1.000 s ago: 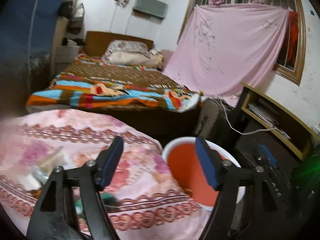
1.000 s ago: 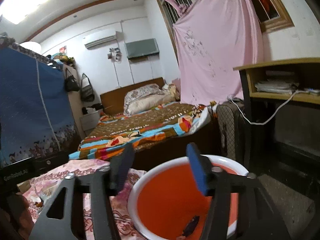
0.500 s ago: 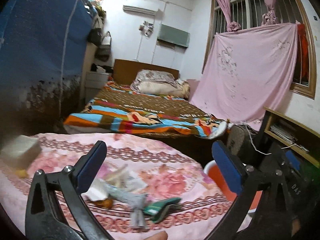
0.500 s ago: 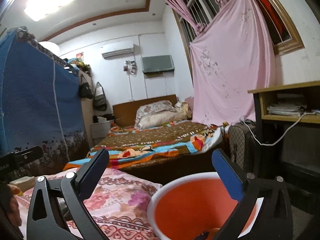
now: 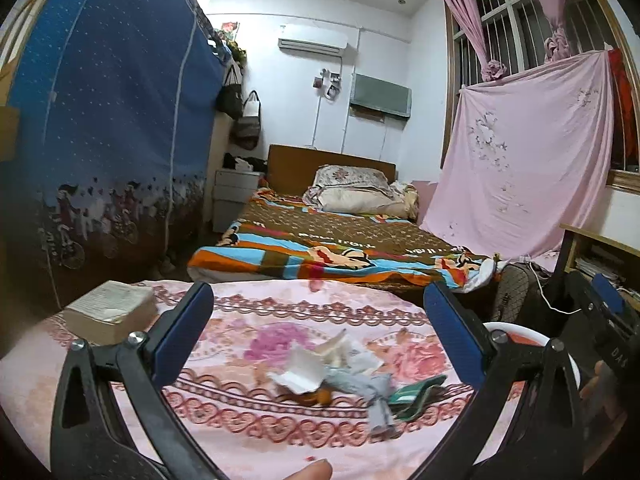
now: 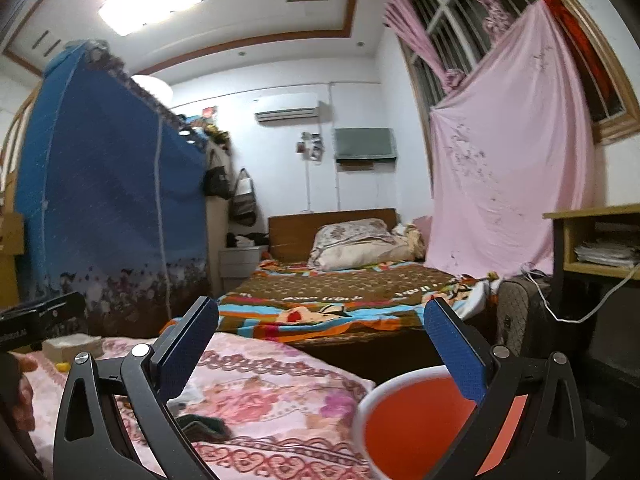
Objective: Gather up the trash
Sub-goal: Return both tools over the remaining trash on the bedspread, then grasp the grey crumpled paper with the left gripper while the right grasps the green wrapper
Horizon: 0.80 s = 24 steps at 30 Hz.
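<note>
Left gripper (image 5: pixel 318 330) spread wide, nothing between the blue pads (image 5: pixel 182 332), hanging above the table (image 5: pixel 248 440) with the pink floral cloth. Trash pile (image 5: pixel 340 376) sits on the cloth right in front of it, roughly centred between the fingers but lower down, no contact: crumpled white paper (image 5: pixel 300 372), a twisted grey wrapper (image 5: pixel 374 394), something small and brown (image 5: pixel 316 396) under the paper, a flat green packet (image 5: pixel 416 394) at the right end. Thick worn book (image 5: pixel 110 314) on the far left of the table, well apart from the pile. Fingertip (image 5: pixel 310 472) pokes in at the bottom edge. Right gripper (image 6: pixel 320 354) also wide, empty, touching nothing; it hovers over the gap between the table edge and the bin (image 6: pixel 404 428), orange inside with a white rim, which stands just beside the table's right side. Left view catches only a sliver of that bin's rim (image 5: pixel 516 330) behind its right finger, plus the other gripper's body at far right. Right view gives the open bin mouth but hides most of the trash behind its left finger; only the dark green packet (image 6: pixel 202 426) peeks out, plus a small yellow bit (image 6: pixel 62 366) near the book (image 6: pixel 72 346) that the left view does not show. Can't tell from this frame what is inside the bin. Bed (image 6: pixel 340 296) with striped blanket behind, pink sheet (image 6: pixel 508 160) hung over the window.
</note>
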Each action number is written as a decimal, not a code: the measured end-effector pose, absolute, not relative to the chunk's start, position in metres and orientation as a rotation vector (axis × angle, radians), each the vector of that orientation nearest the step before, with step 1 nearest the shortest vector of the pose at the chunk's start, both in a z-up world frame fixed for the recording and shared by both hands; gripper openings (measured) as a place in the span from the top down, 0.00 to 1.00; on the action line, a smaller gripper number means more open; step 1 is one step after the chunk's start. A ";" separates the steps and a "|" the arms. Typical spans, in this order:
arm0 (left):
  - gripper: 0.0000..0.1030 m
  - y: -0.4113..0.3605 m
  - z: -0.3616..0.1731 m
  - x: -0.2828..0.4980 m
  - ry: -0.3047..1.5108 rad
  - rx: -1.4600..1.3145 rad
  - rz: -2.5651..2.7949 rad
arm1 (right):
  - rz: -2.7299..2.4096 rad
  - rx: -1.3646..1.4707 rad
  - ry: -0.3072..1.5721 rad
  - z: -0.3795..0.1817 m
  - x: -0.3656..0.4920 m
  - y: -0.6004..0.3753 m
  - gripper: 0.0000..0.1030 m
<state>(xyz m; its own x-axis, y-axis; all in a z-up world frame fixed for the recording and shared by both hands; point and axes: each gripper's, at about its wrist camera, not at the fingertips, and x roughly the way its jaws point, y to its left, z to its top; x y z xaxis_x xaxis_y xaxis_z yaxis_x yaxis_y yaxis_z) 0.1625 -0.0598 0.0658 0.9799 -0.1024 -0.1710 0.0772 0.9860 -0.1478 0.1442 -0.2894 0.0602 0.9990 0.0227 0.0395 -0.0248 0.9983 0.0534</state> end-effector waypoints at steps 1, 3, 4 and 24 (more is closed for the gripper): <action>0.11 -0.058 0.065 0.160 0.177 -0.138 -0.088 | 0.039 0.043 -0.034 0.060 0.144 -0.284 0.00; 0.11 -0.054 0.063 0.157 0.176 -0.133 -0.085 | 0.069 0.024 -0.023 0.060 0.145 -0.276 0.00; 0.11 -0.052 0.062 0.155 0.177 -0.130 -0.084 | 0.082 0.018 -0.017 0.060 0.146 -0.274 0.00; 0.34 -0.059 0.030 0.189 0.570 -0.120 -0.294 | 0.278 -0.016 0.429 0.028 0.200 -0.238 0.17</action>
<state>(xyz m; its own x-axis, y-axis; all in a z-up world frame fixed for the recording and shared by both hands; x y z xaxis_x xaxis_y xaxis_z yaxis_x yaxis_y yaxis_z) 0.1894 -0.0586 0.0295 0.8016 -0.3070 -0.5130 0.2411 0.9512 -0.1926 0.2000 -0.2376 0.0276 0.8720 0.2624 -0.4131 -0.2692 0.9621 0.0428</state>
